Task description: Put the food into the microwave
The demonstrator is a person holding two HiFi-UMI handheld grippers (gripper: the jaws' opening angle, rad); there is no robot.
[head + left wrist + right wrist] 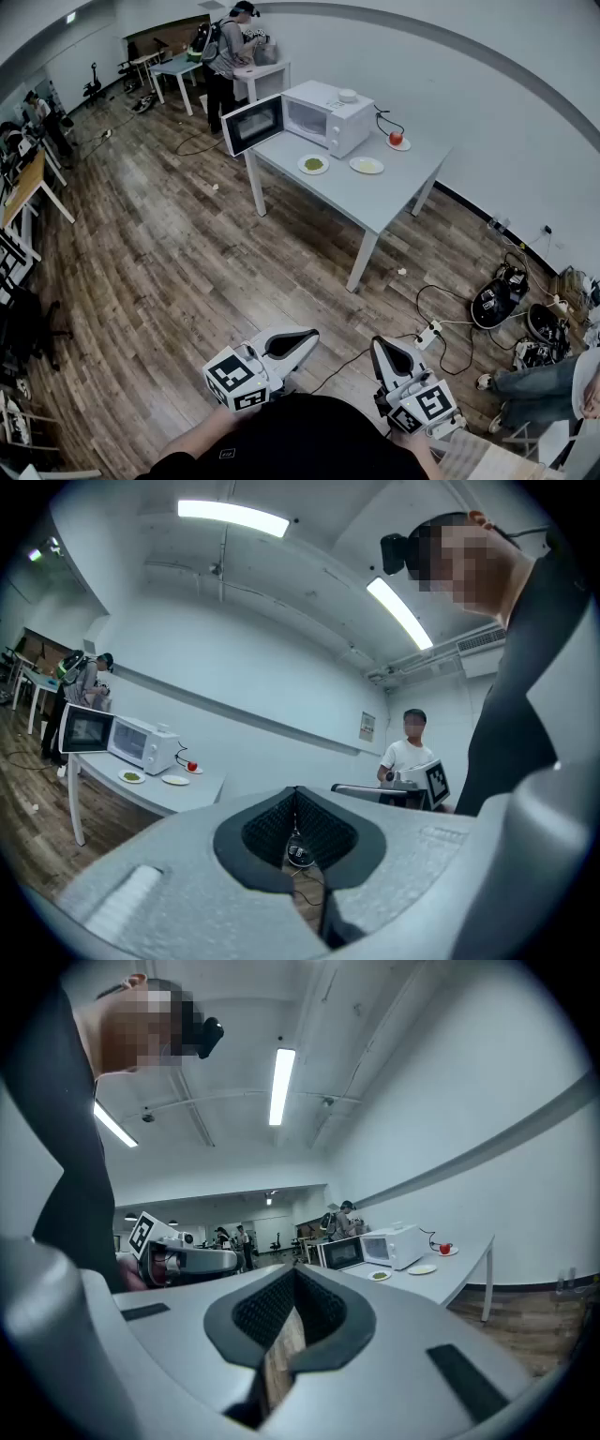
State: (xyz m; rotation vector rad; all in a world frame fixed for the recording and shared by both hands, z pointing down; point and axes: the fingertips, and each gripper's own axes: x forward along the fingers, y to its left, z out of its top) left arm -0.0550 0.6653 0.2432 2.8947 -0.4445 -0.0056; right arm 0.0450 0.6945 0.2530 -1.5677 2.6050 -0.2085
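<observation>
A white microwave (328, 114) stands at the far end of a grey table (375, 202) with its door (253, 124) swung open. In front of it lie a plate of green food (313, 165) and a plate of pale food (367, 165). A red fruit (396, 139) rests on a small dish by the wall. My left gripper (306, 338) and right gripper (380, 346) are held low over the wooden floor, far from the table, both shut and empty. The left gripper view shows the microwave (141, 744) small at the left. The right gripper view shows it (394, 1246) at the right.
A power strip (429, 335) with cables lies on the floor just right of my grippers. Bags and gear (492, 302) sit by the right wall near a seated person's legs (539, 380). Another person (225, 56) stands at a far table. Desks line the left side.
</observation>
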